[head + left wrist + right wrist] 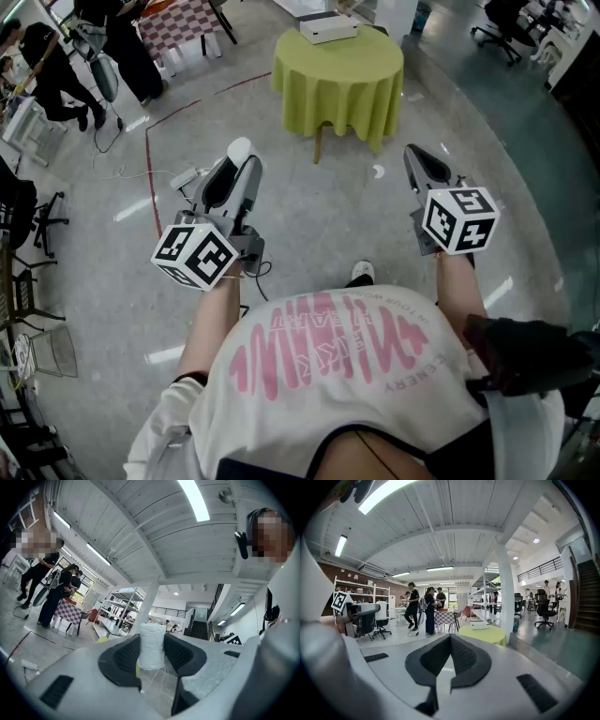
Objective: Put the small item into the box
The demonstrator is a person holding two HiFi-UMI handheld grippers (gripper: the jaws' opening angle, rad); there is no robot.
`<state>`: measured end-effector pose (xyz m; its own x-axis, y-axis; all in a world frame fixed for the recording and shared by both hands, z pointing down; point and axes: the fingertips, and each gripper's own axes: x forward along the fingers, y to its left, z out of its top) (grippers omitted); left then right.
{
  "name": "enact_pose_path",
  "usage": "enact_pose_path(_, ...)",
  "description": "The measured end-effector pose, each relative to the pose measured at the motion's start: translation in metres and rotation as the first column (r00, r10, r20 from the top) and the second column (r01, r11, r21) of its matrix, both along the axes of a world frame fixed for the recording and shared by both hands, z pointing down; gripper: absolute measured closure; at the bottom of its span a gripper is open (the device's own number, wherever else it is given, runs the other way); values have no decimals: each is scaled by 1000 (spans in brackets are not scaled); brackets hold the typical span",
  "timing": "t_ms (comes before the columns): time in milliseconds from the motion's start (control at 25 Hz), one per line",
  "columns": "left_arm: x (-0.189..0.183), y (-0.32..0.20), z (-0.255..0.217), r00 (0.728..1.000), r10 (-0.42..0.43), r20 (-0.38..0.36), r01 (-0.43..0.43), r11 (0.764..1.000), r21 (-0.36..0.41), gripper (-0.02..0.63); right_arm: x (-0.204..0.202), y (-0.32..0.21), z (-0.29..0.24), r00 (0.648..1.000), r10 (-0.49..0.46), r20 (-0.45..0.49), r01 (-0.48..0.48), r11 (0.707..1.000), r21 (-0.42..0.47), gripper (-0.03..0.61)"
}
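Grey polished floor (309, 216) spreads under the person (347, 375), who stands well short of the goal. Nearest, the left gripper (236, 161) pinches a white spool (152, 645) upright between its pads, with loose thread (159, 683) trailing below. The right gripper (419, 159) has its jaws pressed together on nothing. Ahead, well apart from both, a round yellow-green table (337, 89) carries the white box (328, 28) toward its far edge. Beyond, people (127, 52) stand by a checked table (183, 21).

The step in hand looks like the carry. Walk up with the spool level and the squeeze steady, since a light, round spool could roll out of the pads. I cannot tell whether the box is open, so the free right gripper may be needed for a lid, or to steady the box.
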<state>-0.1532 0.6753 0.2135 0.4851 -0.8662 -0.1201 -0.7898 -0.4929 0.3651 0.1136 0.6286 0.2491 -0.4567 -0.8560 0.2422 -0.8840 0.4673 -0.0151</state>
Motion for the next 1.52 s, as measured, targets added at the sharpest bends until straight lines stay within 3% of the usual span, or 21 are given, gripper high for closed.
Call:
enact_pose_path(360, -7, 2, 12, 1000, 2, -14, -3, 1000, -16, 442, 2, 6, 16, 1000, 18, -23, -18, 1000, -22, 572)
enact_pose_path(640, -12, -19, 31, 1000, -6, -26, 4, 999, -45, 442, -12, -21, 29, 1000, -15, -13, 15, 999, -42, 572)
enact_pose_path(1040, -2, -104, 32, 999, 24, -32, -25, 999, -32, 442, -24, -108, 39, 998, -67, 21, 68, 996, -58, 572)
enact_pose_path(1520, 17, -247, 3, 998, 57, -26, -57, 998, 13, 442, -23, -256, 6, 992, -127, 29, 126, 992, 8, 572)
